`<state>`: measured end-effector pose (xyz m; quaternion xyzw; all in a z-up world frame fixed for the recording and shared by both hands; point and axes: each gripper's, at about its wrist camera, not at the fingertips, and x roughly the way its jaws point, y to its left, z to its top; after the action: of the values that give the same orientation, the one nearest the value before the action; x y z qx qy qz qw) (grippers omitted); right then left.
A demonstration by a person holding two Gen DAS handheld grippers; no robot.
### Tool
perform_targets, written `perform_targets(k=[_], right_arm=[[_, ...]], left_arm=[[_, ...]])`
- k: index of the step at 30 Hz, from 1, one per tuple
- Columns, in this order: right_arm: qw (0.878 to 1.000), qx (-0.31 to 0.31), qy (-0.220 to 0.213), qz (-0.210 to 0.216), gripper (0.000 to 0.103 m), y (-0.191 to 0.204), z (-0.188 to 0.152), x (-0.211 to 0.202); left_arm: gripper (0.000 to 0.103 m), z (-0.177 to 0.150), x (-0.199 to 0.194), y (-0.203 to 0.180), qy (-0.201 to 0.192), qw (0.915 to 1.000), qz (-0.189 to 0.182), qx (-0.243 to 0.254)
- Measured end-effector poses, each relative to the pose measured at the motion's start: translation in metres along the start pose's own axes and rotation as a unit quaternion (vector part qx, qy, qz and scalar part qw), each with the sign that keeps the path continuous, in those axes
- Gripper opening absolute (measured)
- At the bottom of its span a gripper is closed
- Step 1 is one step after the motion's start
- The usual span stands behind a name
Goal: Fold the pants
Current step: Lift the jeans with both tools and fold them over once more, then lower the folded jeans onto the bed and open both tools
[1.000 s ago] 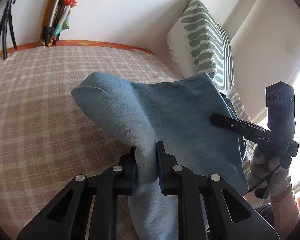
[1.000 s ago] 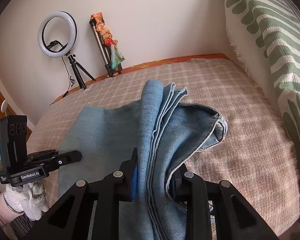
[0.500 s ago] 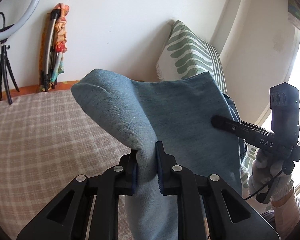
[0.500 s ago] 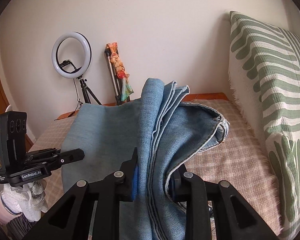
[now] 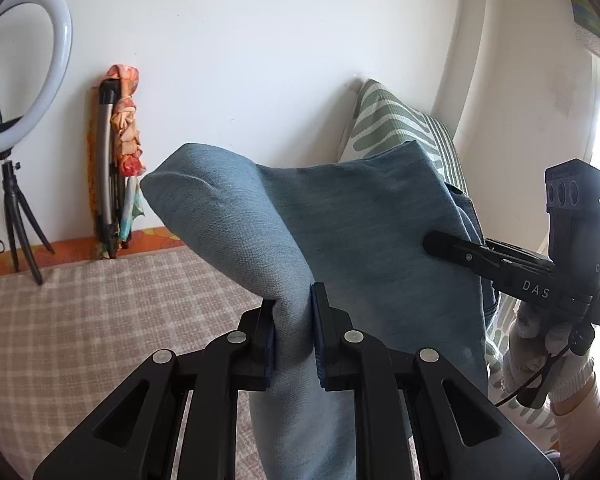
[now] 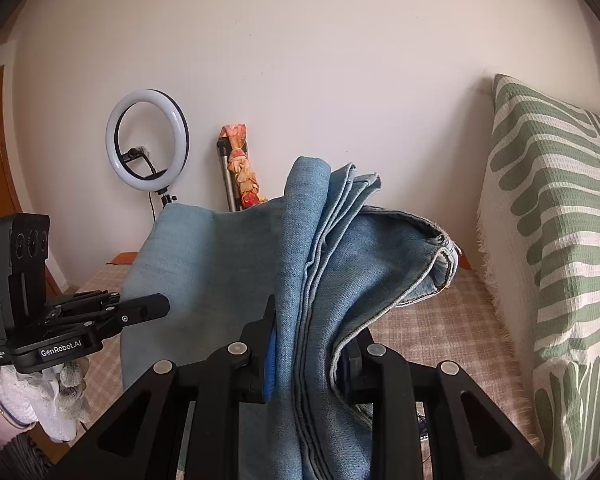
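The pair of light-blue denim pants (image 5: 339,216) hung in the air above the bed with the beige checked cover (image 5: 100,304), stretched between the two handheld tools. The black left gripper (image 5: 292,320) had its jaws clenched on a bunched fold of the denim, the cloth rising past them into a rounded folded corner and hanging below them out of view. The black right gripper (image 6: 311,344) had its jaws clamped on several stacked layers of the same pants, whose stitched edges (image 6: 339,208) stood up in a fan above the jaws, while a hemmed opening (image 6: 439,256) drooped to the right over the bed.

From the left wrist view, the right gripper (image 5: 451,246) showed side-on at the pants' far edge, held by a hand in a white glove (image 5: 539,340). From the right wrist view, the left gripper (image 6: 140,312) showed at the opposite edge, and between the two the denim spread as a fairly flat sheet.

A green-and-white striped pillow (image 6: 559,240) leaned upright at the right side of the bed. Against the pale wall stood a white ring light on a small black tripod (image 6: 148,144) and a folded stand wrapped in orange patterned cloth (image 6: 240,168).
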<state>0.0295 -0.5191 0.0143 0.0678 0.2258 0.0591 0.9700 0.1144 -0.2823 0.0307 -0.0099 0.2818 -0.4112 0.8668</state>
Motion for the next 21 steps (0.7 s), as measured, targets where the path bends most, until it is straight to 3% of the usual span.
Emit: perform_targets(k=[10,21], right_arm=[[1.0,-0.004,0.003,-0.001,0.023,-0.029,0.065,0.084],[0.999,-0.006,0.051,-0.007,0.023,-0.073,0.079,0.224]], left_arm=[[0.013,0.054,0.065,0.041,-0.007,0.9998,0.018,-0.009],[0.013,0.062,0.173,0.099,0.027,0.9981,0.047,-0.03]])
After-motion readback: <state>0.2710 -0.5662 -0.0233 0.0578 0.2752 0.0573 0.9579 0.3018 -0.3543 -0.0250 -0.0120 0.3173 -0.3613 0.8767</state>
